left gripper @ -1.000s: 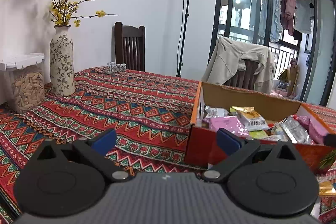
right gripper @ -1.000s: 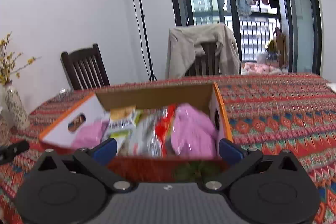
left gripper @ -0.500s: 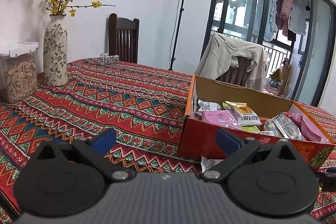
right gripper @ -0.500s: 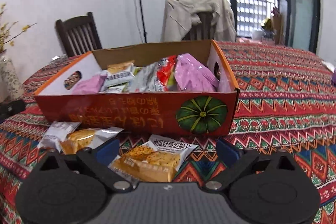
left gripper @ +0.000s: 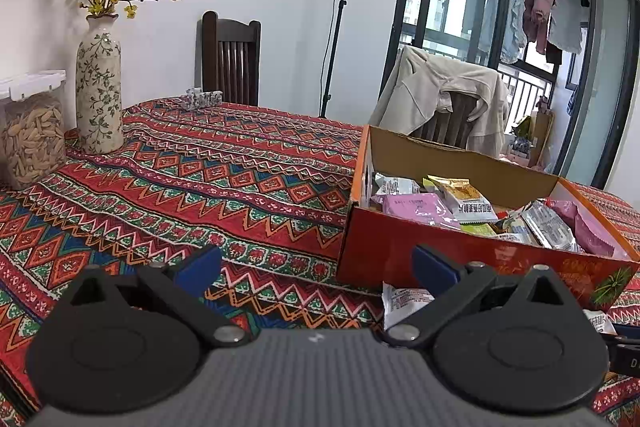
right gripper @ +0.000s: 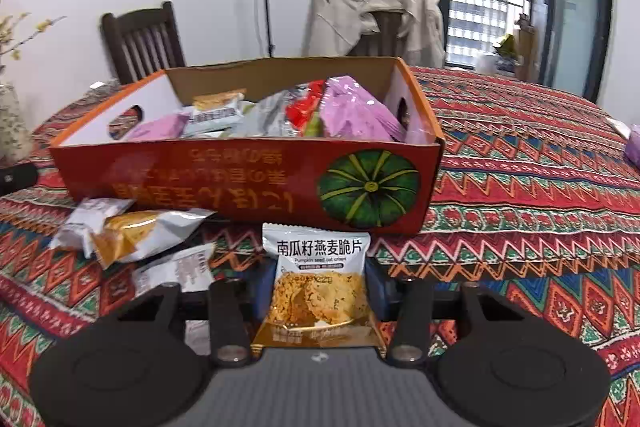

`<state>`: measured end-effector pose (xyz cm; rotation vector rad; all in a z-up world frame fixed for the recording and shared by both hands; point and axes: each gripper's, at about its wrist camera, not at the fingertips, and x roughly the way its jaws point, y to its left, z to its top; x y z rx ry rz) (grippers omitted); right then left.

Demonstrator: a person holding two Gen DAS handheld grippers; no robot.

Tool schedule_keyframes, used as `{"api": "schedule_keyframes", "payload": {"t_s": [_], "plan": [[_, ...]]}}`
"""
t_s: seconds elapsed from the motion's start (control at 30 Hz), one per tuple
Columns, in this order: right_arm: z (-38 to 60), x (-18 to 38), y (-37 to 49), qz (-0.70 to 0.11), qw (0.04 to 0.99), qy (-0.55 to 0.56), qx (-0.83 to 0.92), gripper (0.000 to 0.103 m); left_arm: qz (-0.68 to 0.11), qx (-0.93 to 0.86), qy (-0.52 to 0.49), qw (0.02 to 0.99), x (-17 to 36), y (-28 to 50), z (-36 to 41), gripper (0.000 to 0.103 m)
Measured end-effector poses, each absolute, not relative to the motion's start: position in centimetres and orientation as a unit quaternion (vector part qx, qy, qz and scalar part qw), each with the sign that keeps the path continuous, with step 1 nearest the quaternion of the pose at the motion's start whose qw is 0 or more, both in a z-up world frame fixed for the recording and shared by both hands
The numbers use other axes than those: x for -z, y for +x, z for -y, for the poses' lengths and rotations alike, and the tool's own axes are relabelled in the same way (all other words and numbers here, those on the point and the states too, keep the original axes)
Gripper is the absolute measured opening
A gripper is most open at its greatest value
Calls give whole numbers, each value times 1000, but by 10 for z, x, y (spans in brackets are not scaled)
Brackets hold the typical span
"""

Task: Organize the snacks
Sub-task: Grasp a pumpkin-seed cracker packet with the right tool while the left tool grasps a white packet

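An orange cardboard box (right gripper: 240,179) with a green pumpkin print stands on the patterned tablecloth, full of snack packets. Just in front of it, a white-and-gold pumpkin seed crisps packet (right gripper: 320,259) sits between the blue pads of my right gripper (right gripper: 318,285). The jaws are closing and both pads touch its sides. Three loose packets (right gripper: 132,231) lie left of it on the cloth. In the left wrist view my left gripper (left gripper: 316,263) stands open over the cloth with nothing between its fingers. The box (left gripper: 400,251) is ahead to its right.
A flowered vase (left gripper: 98,87) and a clear jar of snacks (left gripper: 32,131) stand at the table's far left. A dark wooden chair (left gripper: 230,59) and a chair draped with a beige jacket (right gripper: 372,15) stand behind the table. A purple packet (right gripper: 632,147) lies at the right edge.
My right gripper sank toward the cloth in front of the box and its jaws narrowed from wide apart onto the crisps packet. The left gripper's view barely shifted.
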<state>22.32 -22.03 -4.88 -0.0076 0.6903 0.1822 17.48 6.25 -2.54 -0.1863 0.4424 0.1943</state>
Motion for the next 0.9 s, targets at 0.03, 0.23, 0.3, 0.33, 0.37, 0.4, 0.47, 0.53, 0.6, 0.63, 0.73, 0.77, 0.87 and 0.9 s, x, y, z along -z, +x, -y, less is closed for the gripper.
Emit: {"api": "schedule_keyframes", "payload": {"t_s": [0.03,0.23,0.3,0.33,0.37,0.4,0.47,0.53,0.6,0.63,0.73,0.77,0.87,0.9], "plan": [[220,49,221,-333,938,-6,-93,42,-221,-95,-91,966,26,176,-62,103],[226,42,208,-276,956,3,-104,41,-245,-77,-94,962,26,182,-60,103],[228,41,206,-264,959,6,-106,41,-268,-61,-96,957,24,187,-57,103],[228,40,205,-261,960,7,-107,41,-276,-56,-95,955,23,189,-55,103],[230,39,204,-258,960,12,-108,41,-284,-52,-91,953,22,191,-53,103],[231,38,204,-257,960,15,-109,41,-290,-50,-84,952,21,193,-49,103],[234,38,204,-256,960,26,-110,41,-297,-48,-75,951,20,197,-41,103],[238,38,204,-254,960,34,-111,41,-309,-41,-71,947,21,202,-35,103],[240,38,203,-253,960,38,-112,41,-325,-38,-71,942,25,208,-28,103],[241,37,203,-253,960,40,-113,41,-332,-38,-72,940,27,211,-26,103],[242,37,203,-253,960,44,-115,42,-356,-43,-67,931,34,222,-18,103],[242,37,203,-253,960,45,-115,42,-361,-43,-66,929,36,224,-16,103],[243,38,203,-253,959,48,-118,42,-368,-43,-62,927,40,229,-10,103],[244,38,203,-253,959,48,-119,42,-369,-44,-59,927,40,230,-8,103]]}}
